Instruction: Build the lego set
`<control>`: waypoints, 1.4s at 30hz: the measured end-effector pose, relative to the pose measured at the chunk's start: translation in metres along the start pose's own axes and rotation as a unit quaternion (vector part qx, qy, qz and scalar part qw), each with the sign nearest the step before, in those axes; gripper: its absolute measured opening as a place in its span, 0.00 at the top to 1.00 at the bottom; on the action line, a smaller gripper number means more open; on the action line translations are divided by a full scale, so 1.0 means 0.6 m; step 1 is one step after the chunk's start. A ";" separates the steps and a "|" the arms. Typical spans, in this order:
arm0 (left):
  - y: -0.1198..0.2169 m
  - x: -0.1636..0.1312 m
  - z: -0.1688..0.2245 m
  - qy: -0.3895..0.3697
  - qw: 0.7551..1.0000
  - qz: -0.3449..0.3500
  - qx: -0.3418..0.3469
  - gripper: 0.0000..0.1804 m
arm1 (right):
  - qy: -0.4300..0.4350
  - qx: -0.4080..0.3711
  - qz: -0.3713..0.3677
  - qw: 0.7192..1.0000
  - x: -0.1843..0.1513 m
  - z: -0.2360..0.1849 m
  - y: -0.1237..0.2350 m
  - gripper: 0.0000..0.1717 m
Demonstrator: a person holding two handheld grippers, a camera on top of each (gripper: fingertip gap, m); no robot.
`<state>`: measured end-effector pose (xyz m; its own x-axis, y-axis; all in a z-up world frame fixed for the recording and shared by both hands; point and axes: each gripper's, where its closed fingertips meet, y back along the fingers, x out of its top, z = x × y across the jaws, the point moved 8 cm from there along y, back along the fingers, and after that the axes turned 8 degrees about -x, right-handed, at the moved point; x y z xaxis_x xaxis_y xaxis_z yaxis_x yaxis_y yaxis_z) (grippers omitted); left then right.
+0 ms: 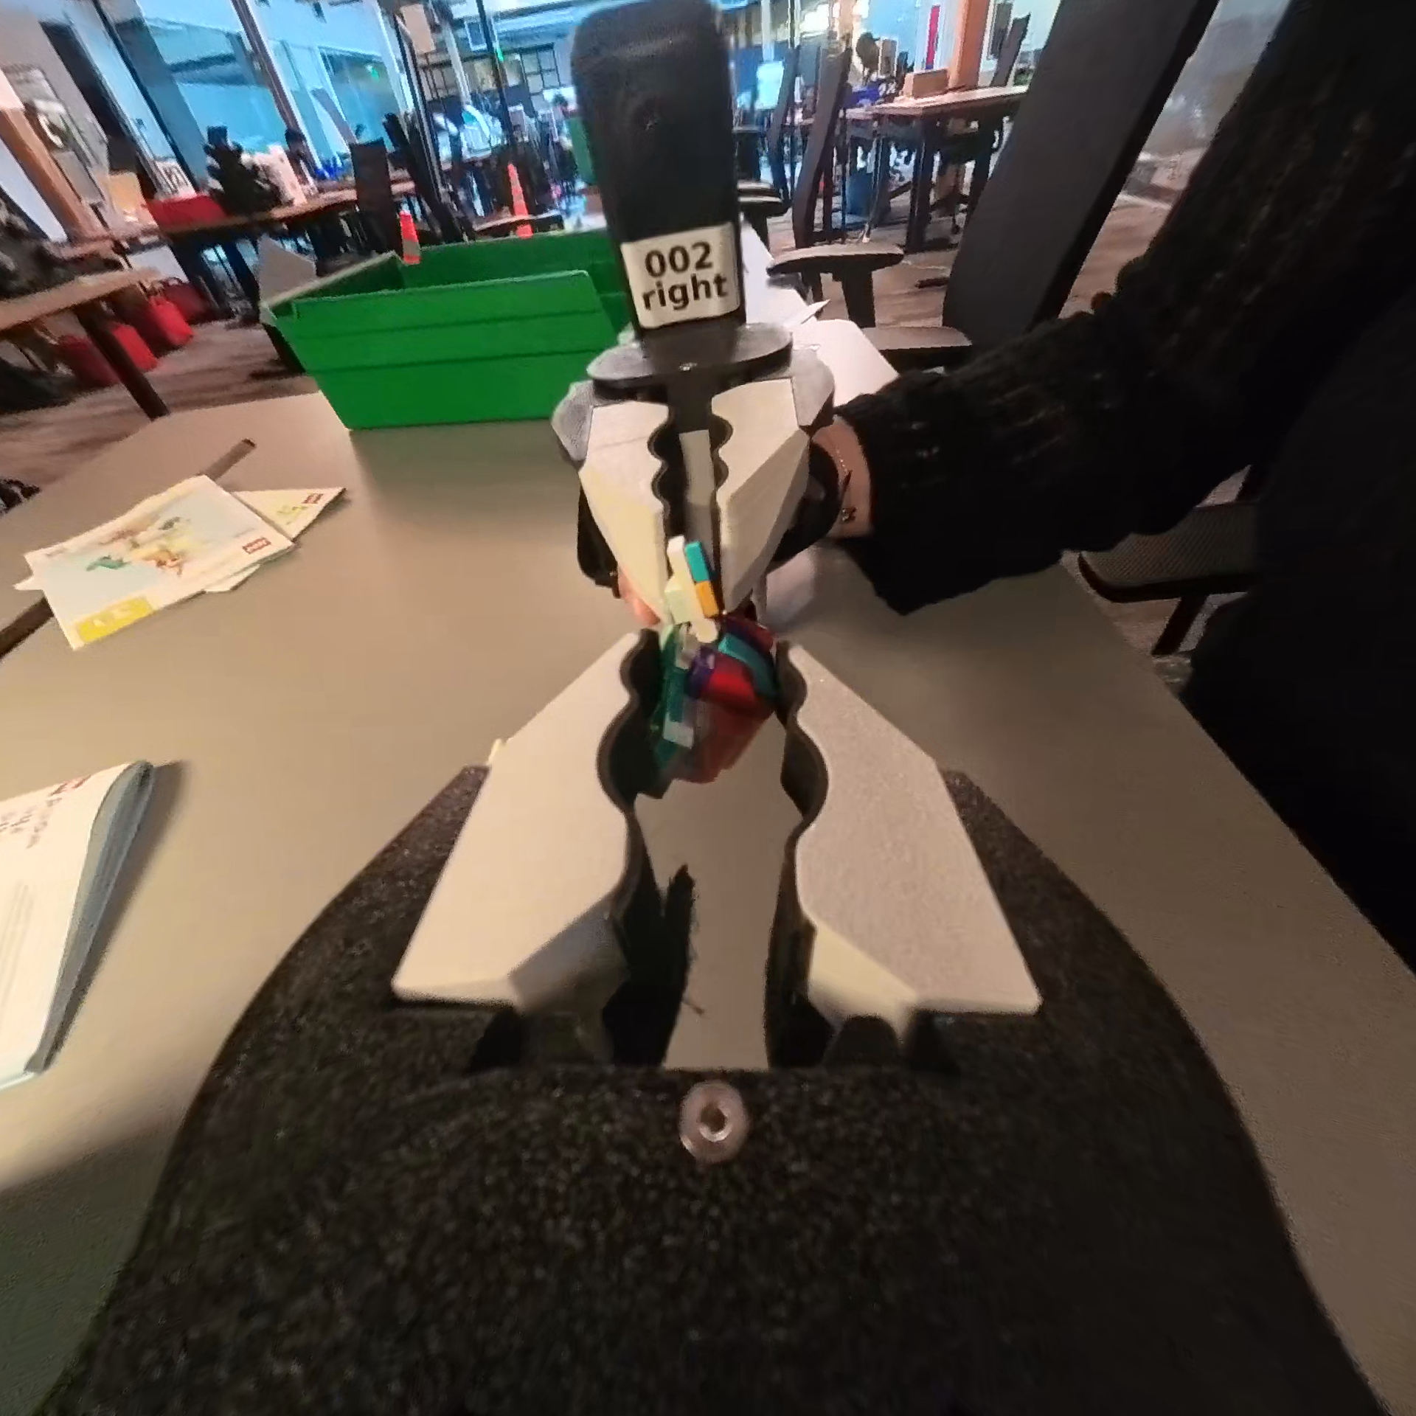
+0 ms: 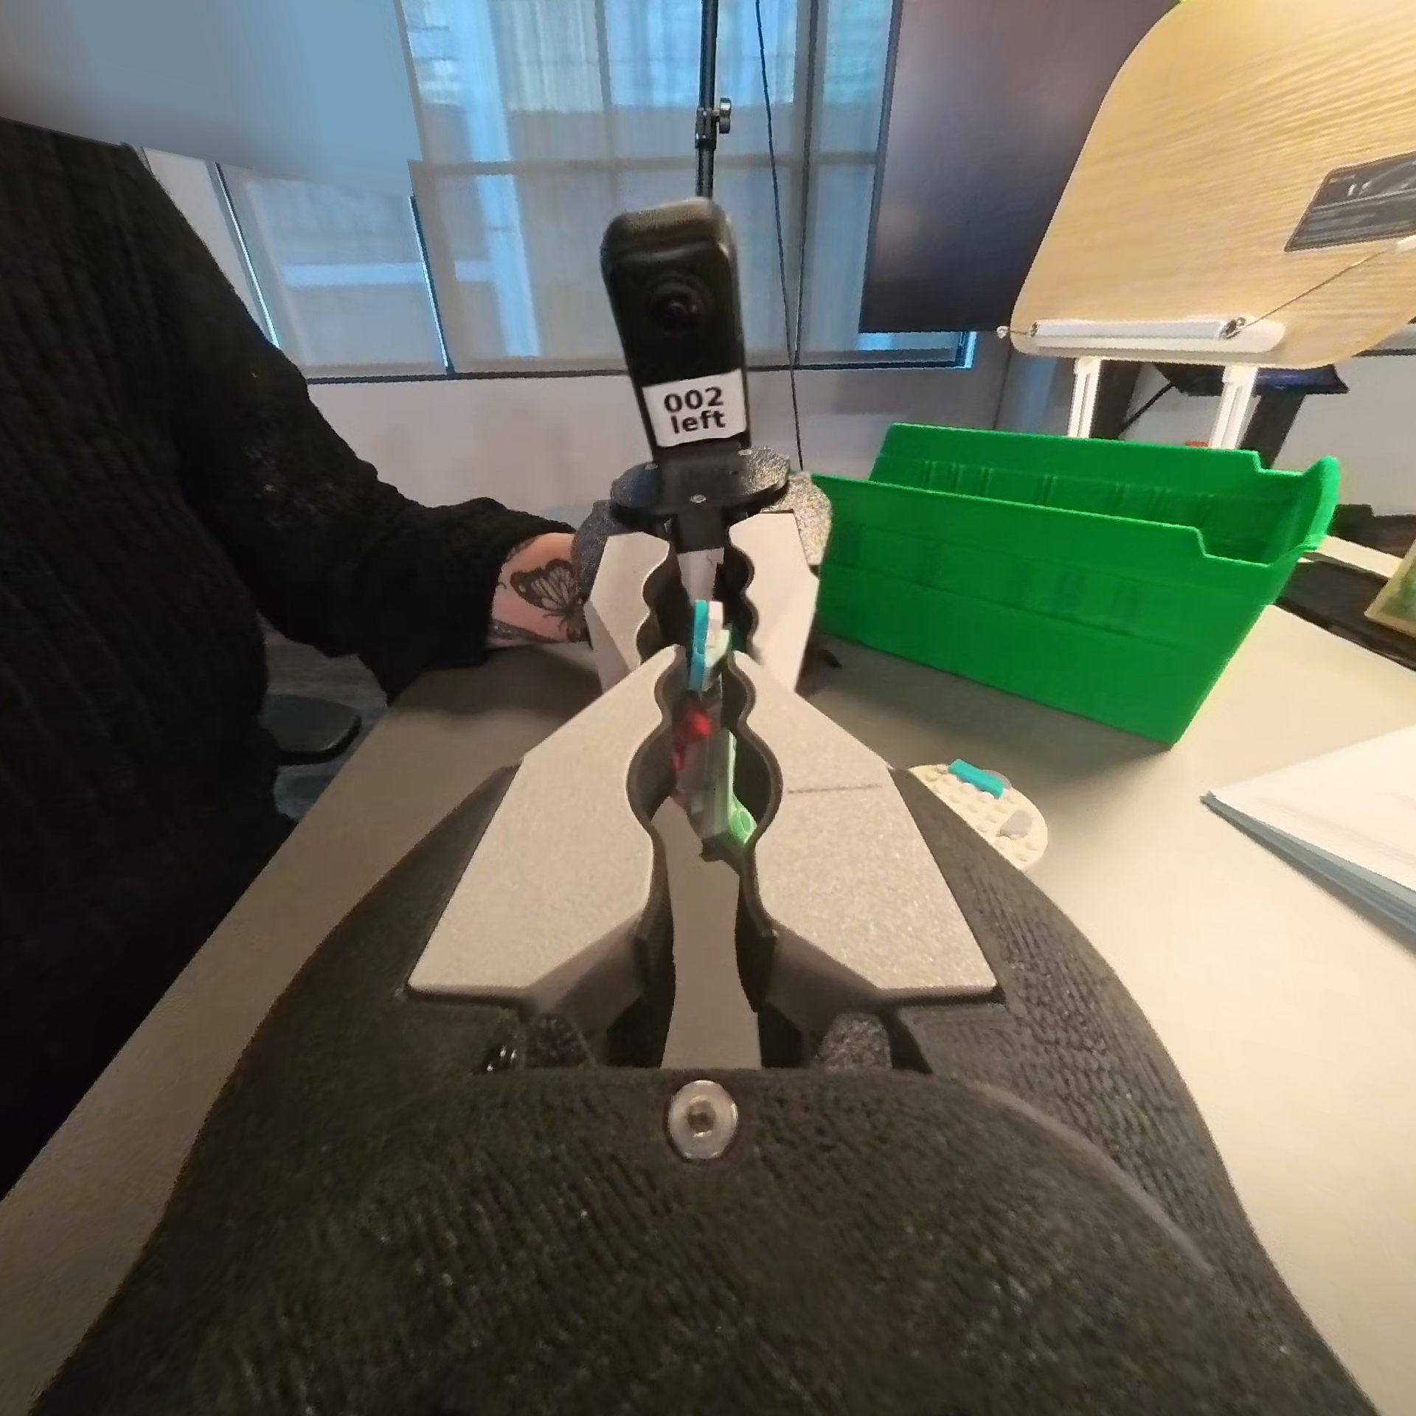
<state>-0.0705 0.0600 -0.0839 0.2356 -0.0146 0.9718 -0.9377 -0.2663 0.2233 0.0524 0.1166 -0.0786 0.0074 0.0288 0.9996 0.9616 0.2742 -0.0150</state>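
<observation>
Both tools (image 1: 712, 651) (image 2: 701, 667), white-labelled, clamped on multicoloured brick model (image 1: 716, 689).

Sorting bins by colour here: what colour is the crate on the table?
Bright green crate; clearest in the right wrist view.

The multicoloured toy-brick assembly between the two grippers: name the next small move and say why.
Probably hold both grippers steady and press gently together. The left gripper clamps the red-and-teal brick assembly; the right gripper pinches its thin white-and-teal plate end, tip to tip above the grey table.
</observation>
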 end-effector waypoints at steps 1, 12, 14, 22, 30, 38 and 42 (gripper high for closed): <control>0.000 0.001 -0.002 0.004 1.000 -0.006 0.006 0.86 | 0.000 -0.006 -0.001 1.000 0.000 0.002 0.001 0.97; 0.004 -0.046 -0.019 -0.011 0.991 -0.125 0.050 0.88 | -0.001 -0.001 0.192 0.981 0.073 -0.018 0.031 0.97; -0.007 -0.049 -0.016 -0.002 0.992 -0.119 0.031 0.88 | 0.022 -0.081 0.169 0.982 0.071 0.010 0.051 0.97; -0.023 -0.040 -0.024 0.048 0.988 -0.110 0.094 0.88 | -0.172 -0.260 -0.072 0.947 -0.018 0.115 0.085 0.96; -0.032 -0.057 -0.024 0.238 0.960 -0.142 0.041 0.86 | -0.324 -0.252 -0.107 0.906 -0.056 0.128 0.092 0.96; -0.005 -0.023 -0.049 0.242 0.960 -0.052 0.127 0.65 | -0.110 -0.169 -0.018 0.979 0.002 0.082 0.062 0.96; -0.013 0.008 -0.038 0.250 0.964 0.031 0.086 0.72 | -0.015 -0.116 0.012 0.993 0.019 0.043 0.041 0.97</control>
<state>-0.0678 0.0840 -0.0796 -0.0121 0.4196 0.9076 -0.8798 -0.4358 0.1897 0.0693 0.1483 -0.0684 0.0264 0.0615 0.9978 0.9986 0.0451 -0.0292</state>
